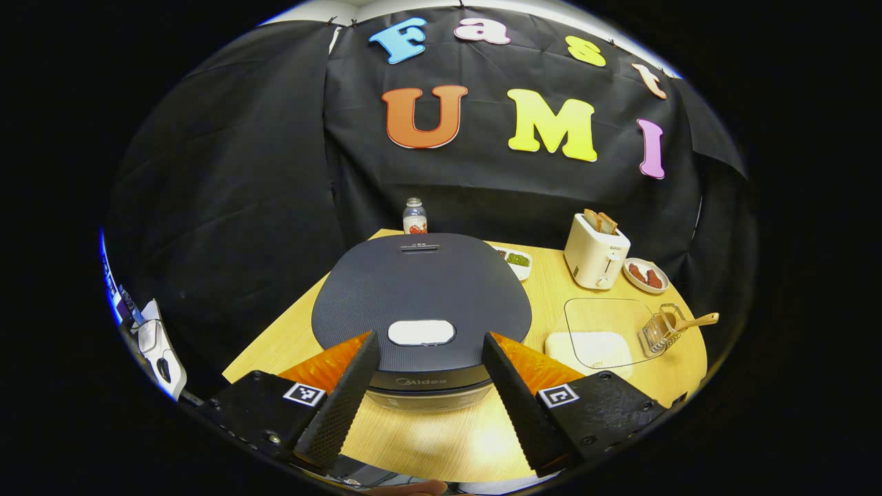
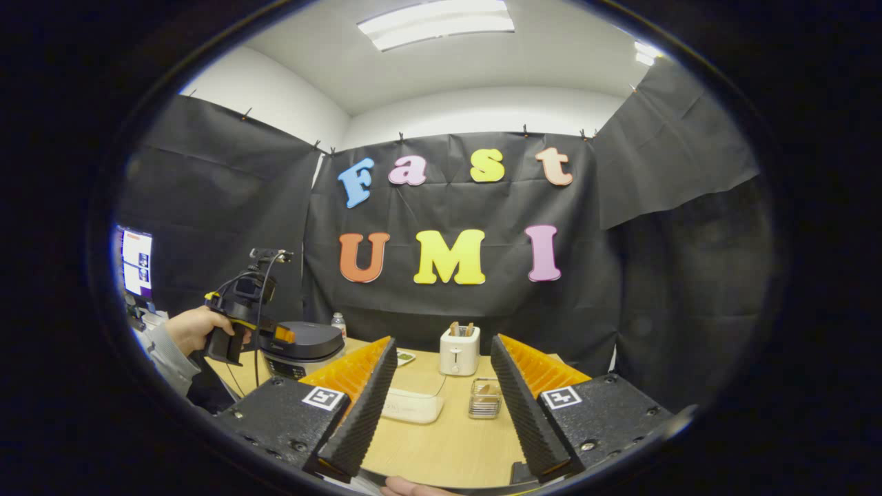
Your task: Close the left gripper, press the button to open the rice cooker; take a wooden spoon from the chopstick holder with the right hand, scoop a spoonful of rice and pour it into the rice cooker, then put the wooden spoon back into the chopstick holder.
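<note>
Dark grey and finely textured, the rice cooker (image 1: 421, 310) sits with its lid down on the pale wooden table (image 1: 441, 434), a white oblong button (image 1: 421, 332) near the lid's front edge and a narrow vent slot at the back. From the left gripper view I look down on it from close above: the left gripper (image 1: 431, 389) hangs with its fingers spread wide, one to each side of the button and apart from it, pinching nothing. That view also takes in the things to the cooker's right: a clear container of rice (image 1: 598, 339), a wire chopstick holder (image 1: 660, 334) just beside it with the wooden spoon (image 1: 691, 322) leaning out, handle pointing right, a white toaster (image 1: 596, 251) with bread in its slots, a small plate (image 1: 645, 274) by the toaster, a shallow dish (image 1: 513, 260) and a small bottle (image 1: 414, 215) behind the cooker. The right gripper view stands farther back and higher, adding the white ceiling and its strip light, plus a hand (image 2: 196, 328) holding the other gripper over the cooker at far left. Here the right gripper (image 2: 441, 406) is likewise spread open and empty, well short of the holder, which lies between its fingers on the table, with the rice container to its left and the toaster behind.
</note>
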Demonstrator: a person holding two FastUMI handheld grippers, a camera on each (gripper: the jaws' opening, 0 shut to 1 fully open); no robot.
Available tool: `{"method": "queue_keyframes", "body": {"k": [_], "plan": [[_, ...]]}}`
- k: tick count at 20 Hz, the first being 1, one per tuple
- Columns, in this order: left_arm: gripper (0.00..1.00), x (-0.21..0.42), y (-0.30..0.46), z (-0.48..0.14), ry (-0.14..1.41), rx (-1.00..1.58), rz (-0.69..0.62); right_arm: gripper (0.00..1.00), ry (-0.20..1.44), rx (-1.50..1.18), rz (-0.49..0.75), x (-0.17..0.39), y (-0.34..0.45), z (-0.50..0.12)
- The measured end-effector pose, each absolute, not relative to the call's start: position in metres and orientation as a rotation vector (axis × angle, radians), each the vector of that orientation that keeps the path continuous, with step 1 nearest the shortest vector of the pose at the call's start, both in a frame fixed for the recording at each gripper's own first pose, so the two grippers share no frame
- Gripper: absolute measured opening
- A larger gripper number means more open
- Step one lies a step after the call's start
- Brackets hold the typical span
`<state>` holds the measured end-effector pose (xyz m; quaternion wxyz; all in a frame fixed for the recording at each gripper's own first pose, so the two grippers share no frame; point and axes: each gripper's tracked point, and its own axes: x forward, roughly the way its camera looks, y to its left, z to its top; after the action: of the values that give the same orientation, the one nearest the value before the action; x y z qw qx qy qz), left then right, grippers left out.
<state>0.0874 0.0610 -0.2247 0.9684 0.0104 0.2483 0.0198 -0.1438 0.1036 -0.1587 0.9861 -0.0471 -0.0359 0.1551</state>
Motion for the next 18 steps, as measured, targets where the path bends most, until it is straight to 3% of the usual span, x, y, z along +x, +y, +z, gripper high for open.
{"method": "queue_keyframes", "body": {"k": [14, 18], "plan": [[1.00, 0.090, 0.062, -0.231, 0.359, 0.007, 0.066, 0.88, -0.040, -0.087, 0.288, -0.132, 0.103, -0.168], [0.96, 0.087, 0.057, -0.221, 0.358, -0.044, 0.041, 0.89, -0.038, -0.070, 0.270, -0.128, 0.097, -0.169]]}}
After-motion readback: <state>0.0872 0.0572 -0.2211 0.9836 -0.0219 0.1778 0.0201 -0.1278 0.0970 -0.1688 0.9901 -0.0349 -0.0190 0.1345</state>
